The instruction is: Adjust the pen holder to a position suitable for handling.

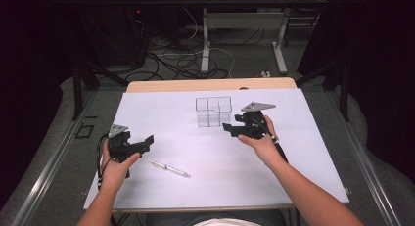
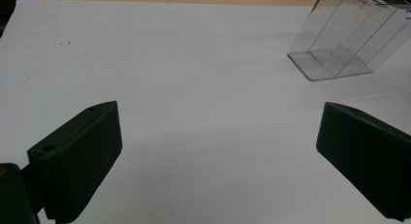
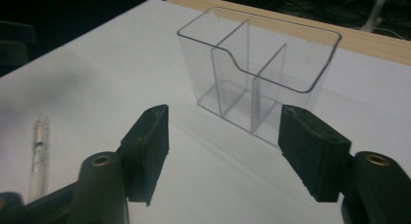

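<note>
A clear plastic organizer (image 1: 213, 111) with several compartments stands upright at the far middle of the white sheet. My right gripper (image 1: 229, 128) is held just to its right, its jaws pointing left toward the organizer's near side. In the right gripper view the gripper (image 3: 225, 117) is open with nothing between the jaws, and the organizer (image 3: 257, 73) stands a short way ahead. A clear pen (image 1: 170, 169) lies on the sheet near the front, between the two hands. My left gripper (image 1: 146, 143) rests at the left, open and empty (image 2: 218, 117), with the organizer (image 2: 349, 40) far off.
A white sheet (image 1: 293, 152) covers the wooden table, whose far edge (image 1: 210, 84) shows beyond it. Past that edge lie floor cables (image 1: 181, 59) and the legs of another table (image 1: 205, 45). The pen (image 3: 39, 151) lies left of the right gripper's jaws.
</note>
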`<state>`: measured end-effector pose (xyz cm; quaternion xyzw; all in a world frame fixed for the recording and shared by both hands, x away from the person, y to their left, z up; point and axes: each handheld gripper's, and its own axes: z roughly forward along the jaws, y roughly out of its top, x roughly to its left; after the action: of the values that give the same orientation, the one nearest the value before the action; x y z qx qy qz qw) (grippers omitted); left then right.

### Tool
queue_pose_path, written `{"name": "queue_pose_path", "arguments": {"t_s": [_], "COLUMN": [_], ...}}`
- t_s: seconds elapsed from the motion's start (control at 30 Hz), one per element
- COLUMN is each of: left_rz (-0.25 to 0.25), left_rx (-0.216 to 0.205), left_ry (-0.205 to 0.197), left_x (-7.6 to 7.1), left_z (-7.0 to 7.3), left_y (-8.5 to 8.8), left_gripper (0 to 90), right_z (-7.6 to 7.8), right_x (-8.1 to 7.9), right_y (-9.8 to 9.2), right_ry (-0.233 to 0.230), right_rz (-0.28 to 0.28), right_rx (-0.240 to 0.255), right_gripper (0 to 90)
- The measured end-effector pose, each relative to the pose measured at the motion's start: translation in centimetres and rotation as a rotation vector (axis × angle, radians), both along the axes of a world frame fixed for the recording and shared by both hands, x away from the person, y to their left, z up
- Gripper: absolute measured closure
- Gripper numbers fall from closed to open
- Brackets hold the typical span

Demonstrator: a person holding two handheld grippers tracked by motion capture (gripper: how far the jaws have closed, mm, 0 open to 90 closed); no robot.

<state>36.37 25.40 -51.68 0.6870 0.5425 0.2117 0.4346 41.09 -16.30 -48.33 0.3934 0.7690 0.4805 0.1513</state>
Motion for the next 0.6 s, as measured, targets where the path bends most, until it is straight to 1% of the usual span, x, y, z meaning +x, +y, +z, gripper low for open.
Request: {"name": "queue_pose_path", "arguments": {"t_s": [0.03, 0.07, 0.13, 0.17, 0.2, 0.27, 0.37, 0.47, 0.53, 0.6], "left_rz": [-0.002, -0.002, -0.005, -0.005, -0.006, -0.006, -0.005, -0.003, -0.003, -0.006], "left_rx": [-0.003, 0.001, 0.009, 0.009, 0.009, 0.010, 0.008, 0.007, 0.007, 0.012], "left_ry": [0.000, 0.001, 0.004, 0.004, 0.006, 0.007, 0.004, 0.004, 0.005, 0.008], "left_x": [0.0, 0.0, 0.0, 0.0, 0.0, 0.0, 0.0, 0.0, 0.0, 0.0], "left_z": [0.0, 0.0, 0.0, 0.0, 0.0, -0.1, -0.1, -0.1, -0.1, -0.1], "left_y": [0.0, 0.0, 0.0, 0.0, 0.0, 0.0, 0.0, 0.1, 0.1, 0.1], "left_gripper": [2.7, 2.8, 2.8, 2.8, 2.8, 2.8, 2.8, 2.8, 2.8, 2.8], "right_z": [-0.2, -0.3, -0.7, -0.8, -0.8, -1.0, -1.1, -1.5, -1.7, -2.0], "right_x": [-0.4, -0.6, -1.3, -1.5, -1.7, -2.0, -2.4, -2.6, -2.7, -2.7], "right_y": [0.0, 0.1, 0.5, 0.8, 1.0, 1.6, 2.7, 3.8, 4.6, 5.5], "right_ry": [-0.008, -0.008, 0.000, -0.007, -0.006, -0.017, -0.019, -0.023, -0.011, 0.015], "right_rz": [0.011, 0.016, 0.034, 0.049, 0.060, 0.073, 0.105, 0.145, 0.176, 0.219], "right_rx": [0.015, 0.018, 0.011, 0.012, -0.004, -0.011, -0.012, -0.030, -0.047, -0.063], "right_gripper": [34.2, 33.7, 32.3, 32.2, 31.9, 31.3, 30.8, 30.8, 30.5, 30.3]}}
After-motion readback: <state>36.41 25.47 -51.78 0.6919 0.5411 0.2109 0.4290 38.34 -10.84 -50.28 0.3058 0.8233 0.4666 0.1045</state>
